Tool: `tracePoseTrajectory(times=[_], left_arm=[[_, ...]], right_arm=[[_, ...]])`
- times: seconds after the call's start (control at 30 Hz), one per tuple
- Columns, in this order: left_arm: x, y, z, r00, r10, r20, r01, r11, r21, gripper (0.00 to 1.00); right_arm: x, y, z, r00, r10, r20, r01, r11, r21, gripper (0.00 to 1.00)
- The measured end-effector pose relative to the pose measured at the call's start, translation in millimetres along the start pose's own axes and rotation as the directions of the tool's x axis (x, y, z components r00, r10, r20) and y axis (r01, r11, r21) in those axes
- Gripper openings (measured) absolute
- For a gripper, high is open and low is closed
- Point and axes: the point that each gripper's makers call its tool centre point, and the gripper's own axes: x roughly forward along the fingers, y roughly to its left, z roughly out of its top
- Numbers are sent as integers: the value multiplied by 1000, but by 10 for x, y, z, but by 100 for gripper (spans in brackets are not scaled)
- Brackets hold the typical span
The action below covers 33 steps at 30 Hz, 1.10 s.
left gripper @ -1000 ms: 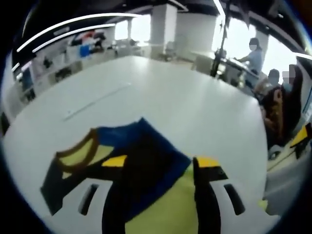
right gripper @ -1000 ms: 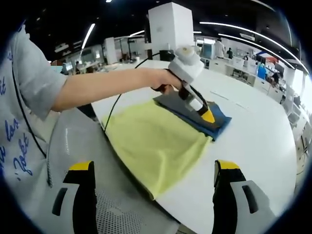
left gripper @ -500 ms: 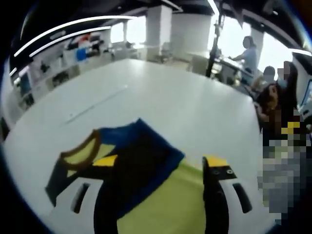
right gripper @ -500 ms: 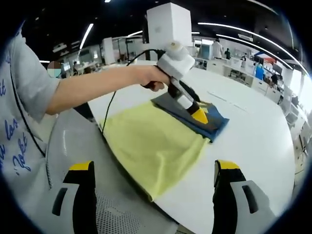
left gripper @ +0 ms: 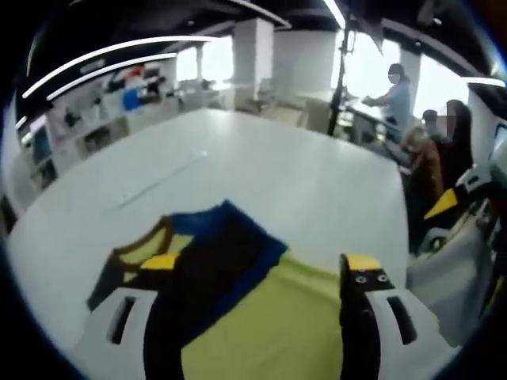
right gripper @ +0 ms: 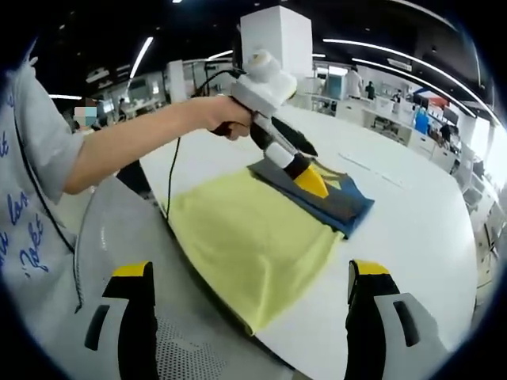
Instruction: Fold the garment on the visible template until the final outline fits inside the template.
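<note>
The left hand-held gripper [right gripper: 305,178] had lifted off the folded garment [right gripper: 325,198], its jaws spread with nothing between them. The garment lay on the far end of the yellow template [right gripper: 245,237] on the table [right gripper: 420,237]. The right hand-held gripper [right gripper: 245,305] hung back, spread and unloaded. The fold looked finished, pending a fit check.
</note>
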Motion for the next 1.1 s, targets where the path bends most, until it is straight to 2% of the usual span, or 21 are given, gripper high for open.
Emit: tracePoseTrajectory(times=[0.37, 0.53, 0.67, 0.77, 0.87, 1.0, 1.1], left_arm=[[-274, -1, -71, 1000, -16, 1, 16, 1000, -1, 86], [-394, 0, -109, 1000, -13, -2, 13, 1000, 7, 88], [-505, 13, -131, 1000, 1, 8, -1, 1000, 22, 95], [-578, 28, -159, 1000, 0, 9, 0, 1000, 15, 94], [-638, 32, -210, 1000, -7, -2, 7, 1000, 5, 99], [-730, -2, -199, 1000, -21, 19, 21, 1000, -6, 99], [-776, 10, -217, 1000, -18, 13, 18, 1000, 1, 99]], right_arm=[[33, 50, 5, 1000, -14, -16, 14, 1000, -10, 100], [19, 33, 64, 999, -32, 2, 32, 999, -11, 100], [27, 29, 79, 999, -40, 2, 40, 999, -15, 100], [40, 34, 101, 999, -42, 6, 42, 999, -17, 100], [55, 36, 120, 999, -47, 8, 47, 999, -19, 100], [65, 34, 148, 999, -51, 15, 52, 999, -16, 100], [70, 26, 155, 998, -57, 14, 57, 998, -17, 100]])
